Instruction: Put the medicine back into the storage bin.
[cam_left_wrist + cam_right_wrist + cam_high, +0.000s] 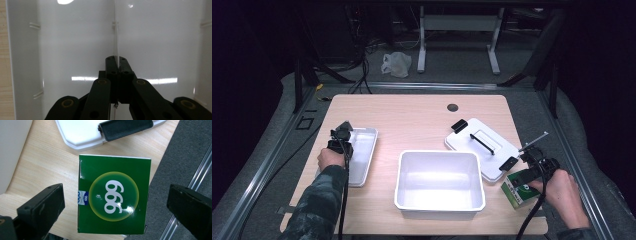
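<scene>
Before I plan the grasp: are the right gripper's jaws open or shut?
Open. The right gripper has its jaws standing wide apart on either side of the green box, touching neither side.

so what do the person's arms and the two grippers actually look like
Both grippers are black. The left gripper has flat linked bars with brass-coloured pivot pins, and a black cable trails from it along the forearm. The right gripper has chunky, matte black jaws and its own black cable. The left sleeve is dark camouflage. The right hand is bare.
</scene>
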`<state>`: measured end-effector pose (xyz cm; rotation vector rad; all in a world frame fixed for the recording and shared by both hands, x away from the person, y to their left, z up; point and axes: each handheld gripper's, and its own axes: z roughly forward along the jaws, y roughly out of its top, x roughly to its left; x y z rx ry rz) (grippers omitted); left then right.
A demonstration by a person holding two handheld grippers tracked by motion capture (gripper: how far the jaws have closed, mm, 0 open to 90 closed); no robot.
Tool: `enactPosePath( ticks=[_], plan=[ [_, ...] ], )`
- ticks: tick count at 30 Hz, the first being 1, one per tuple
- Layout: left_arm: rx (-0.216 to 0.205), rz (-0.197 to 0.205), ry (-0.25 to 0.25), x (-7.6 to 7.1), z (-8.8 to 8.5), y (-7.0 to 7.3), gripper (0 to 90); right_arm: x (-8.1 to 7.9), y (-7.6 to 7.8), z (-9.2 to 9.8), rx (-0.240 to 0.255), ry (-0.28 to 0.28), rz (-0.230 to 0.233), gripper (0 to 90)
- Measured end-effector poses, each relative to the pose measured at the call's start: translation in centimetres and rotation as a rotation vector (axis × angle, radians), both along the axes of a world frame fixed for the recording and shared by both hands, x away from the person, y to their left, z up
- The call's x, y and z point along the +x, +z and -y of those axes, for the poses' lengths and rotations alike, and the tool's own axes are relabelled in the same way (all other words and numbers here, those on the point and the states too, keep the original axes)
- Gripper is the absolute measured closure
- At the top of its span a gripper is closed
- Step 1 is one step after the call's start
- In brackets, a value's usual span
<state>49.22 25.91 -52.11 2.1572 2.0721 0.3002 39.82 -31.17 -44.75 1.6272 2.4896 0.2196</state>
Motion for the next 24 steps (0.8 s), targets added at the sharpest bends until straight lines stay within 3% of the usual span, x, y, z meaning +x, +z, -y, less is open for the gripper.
enactPosePath(
  ticks=[7, 9, 10, 11, 12, 13, 14, 17, 18, 19, 22, 24],
  plan=[
    [0.021, -0.008, 0.007, 0.1, 0.2, -0.6, 85.9, 0.0, 0.0, 0.0, 0.003, 0.0, 0.001, 1.2],
    [0.024, -0.002, -0.007, 0.0, 0.1, -0.4, 76.8, 0.0, 0.1, 0.1, 0.005, 0.001, 0.005, 1.2],
    [0.024, -0.002, -0.007, 0.0, 0.1, -0.4, 68.1, 0.0, 0.1, 0.1, 0.005, 0.001, 0.005, 1.2],
    [0.023, 0.007, -0.009, 0.0, 0.0, -0.2, 68.1, 0.0, 0.1, 0.1, 0.002, -0.002, 0.005, 1.2],
    [0.02, 0.013, -0.021, -0.2, -0.2, 0.2, 58.6, 0.0, 0.2, 0.2, 0.005, -0.002, 0.003, 1.2],
    [0.018, 0.024, -0.03, -0.4, -0.3, 0.6, 41.5, 0.0, 0.2, 0.2, 0.008, -0.002, 0.003, 1.0],
    [0.016, 0.037, -0.042, -0.6, -0.6, 1.0, 41.5, 0.0, 0.2, 0.2, 0.008, -0.002, 0.003, 1.0],
    [0.04, 0.087, -0.119, -2.2, -1.4, 2.9, 15.9, 0.1, 0.0, 0.4, 0.016, -0.006, 0.002, 0.0],
    [0.04, 0.087, -0.119, -2.2, -1.4, 2.9, 12.9, 0.1, 0.0, 0.4, 0.016, -0.006, 0.002, 0.0],
    [0.026, 0.11, -0.137, -3.2, -1.7, 3.5, 10.1, 0.2, -0.3, 0.4, 0.026, -0.005, -0.002, 0.0],
    [-0.001, 0.111, -0.171, -4.3, -1.9, 4.0, 0.3, 0.4, -0.6, 0.4, 0.035, -0.003, -0.008, 0.0],
    [-0.001, 0.13, -0.204, -5.4, -1.8, 4.4, 0.1, 0.6, -1.0, 0.5, 0.037, -0.007, -0.008, 0.0]
  ],
)
